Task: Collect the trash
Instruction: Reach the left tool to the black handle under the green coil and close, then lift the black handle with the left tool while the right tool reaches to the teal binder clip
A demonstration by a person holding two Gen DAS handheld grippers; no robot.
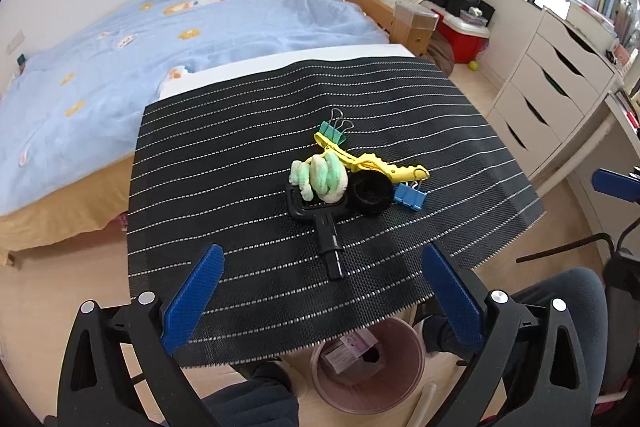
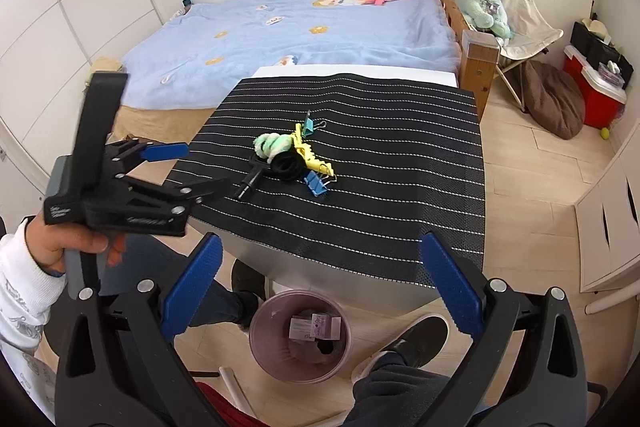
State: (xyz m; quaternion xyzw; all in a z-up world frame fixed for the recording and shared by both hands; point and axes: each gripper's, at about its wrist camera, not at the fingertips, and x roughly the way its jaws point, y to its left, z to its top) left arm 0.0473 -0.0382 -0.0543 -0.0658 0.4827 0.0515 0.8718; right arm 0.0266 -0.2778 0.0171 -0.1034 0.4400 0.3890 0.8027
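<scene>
Both grippers, left (image 1: 320, 301) and right (image 2: 320, 283), are held empty, jaws wide, near the black striped mat's (image 1: 224, 163) piled clutter; pink plastic bin (image 2: 262, 323) is placed below for drops.

Pile of small items (image 1: 352, 175) mid-mat (image 1: 240, 155) on the bench (image 2: 360, 71), bed (image 1: 160, 27) behind, bin (image 2: 300, 339) on floor before the bench
</scene>
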